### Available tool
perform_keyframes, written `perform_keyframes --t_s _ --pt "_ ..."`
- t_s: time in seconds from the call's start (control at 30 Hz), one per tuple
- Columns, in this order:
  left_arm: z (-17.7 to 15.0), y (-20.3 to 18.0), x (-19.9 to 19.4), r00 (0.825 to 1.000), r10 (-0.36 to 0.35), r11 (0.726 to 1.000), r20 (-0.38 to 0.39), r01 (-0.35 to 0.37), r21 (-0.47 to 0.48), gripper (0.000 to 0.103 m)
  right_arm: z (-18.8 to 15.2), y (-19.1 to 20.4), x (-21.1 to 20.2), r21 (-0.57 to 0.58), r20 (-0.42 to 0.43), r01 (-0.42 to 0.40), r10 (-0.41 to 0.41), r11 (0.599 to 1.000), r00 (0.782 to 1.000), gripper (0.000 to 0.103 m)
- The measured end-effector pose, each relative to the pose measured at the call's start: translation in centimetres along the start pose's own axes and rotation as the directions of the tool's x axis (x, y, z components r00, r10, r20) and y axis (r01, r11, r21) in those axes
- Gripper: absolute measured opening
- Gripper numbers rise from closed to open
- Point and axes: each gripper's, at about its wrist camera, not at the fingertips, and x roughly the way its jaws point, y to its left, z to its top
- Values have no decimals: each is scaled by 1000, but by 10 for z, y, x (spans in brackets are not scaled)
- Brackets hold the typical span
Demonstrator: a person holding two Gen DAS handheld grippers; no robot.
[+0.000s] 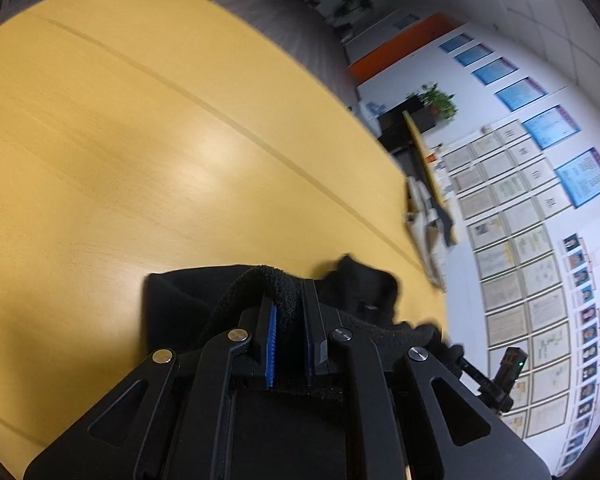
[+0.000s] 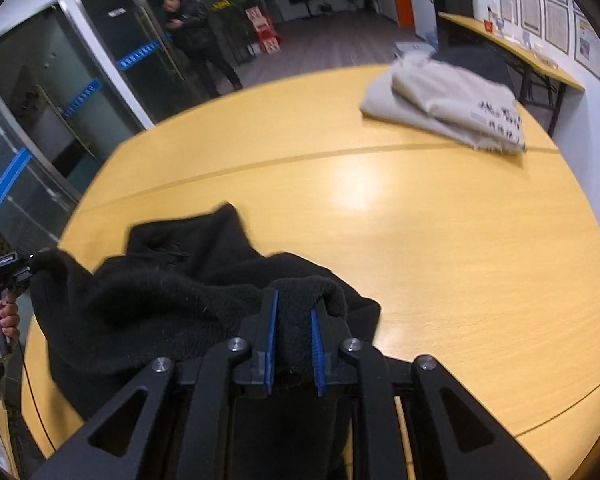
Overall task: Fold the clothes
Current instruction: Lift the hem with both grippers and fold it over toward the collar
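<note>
A black fleece garment point(image 2: 172, 292) lies bunched on the yellow wooden table point(image 2: 440, 248), stretched between both grippers. My right gripper point(image 2: 294, 320) is shut on a thick fold of its edge, blue pads pressing the fabric. My left gripper point(image 1: 289, 304) is shut on a rolled hem of the same black garment point(image 1: 180, 304), which spreads left and right of the fingers. In the right wrist view the left gripper point(image 2: 4, 272) appears at the far left, held by a hand point(image 2: 0, 320), with the cloth running up to it.
A folded beige garment point(image 2: 448, 100) rests at the table's far right corner, also seen as the beige garment point(image 1: 424, 228) at the table edge. Behind it stands a second long table point(image 2: 512, 48). A person in dark clothes point(image 2: 196, 36) stands by glass doors.
</note>
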Motion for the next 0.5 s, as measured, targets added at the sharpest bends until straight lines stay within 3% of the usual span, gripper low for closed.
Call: perform_keyframes --t_s 0.17,0.3,0.37,0.4,0.43,0.5 --pt "1 20 26 999 9 1000 -30 -10 -7 11 -9 -18 30 50 -25 3 -1 999 1000 16" --pt "0 23 25 1000 -11 1000 -27 10 -14 14 -18 -28 28 82 22 -55 54 995 998 23" --pt "0 23 19 1000 -12 1000 -5 12 -8 21 -20 -30 15 84 73 -76 70 994 995 42" --pt "0 23 14 1000 -9 1000 12 9 -5 25 -21 -32 5 86 118 -88 78 992 990 64" --pt "1 22 8 1000 -6 1000 29 6 -2 36 -23 -35 -8 87 177 -114 97 990 979 81" --pt "1 22 -3 998 0 1000 65 0 -5 46 -21 -36 -19 56 216 -103 89 993 972 90"
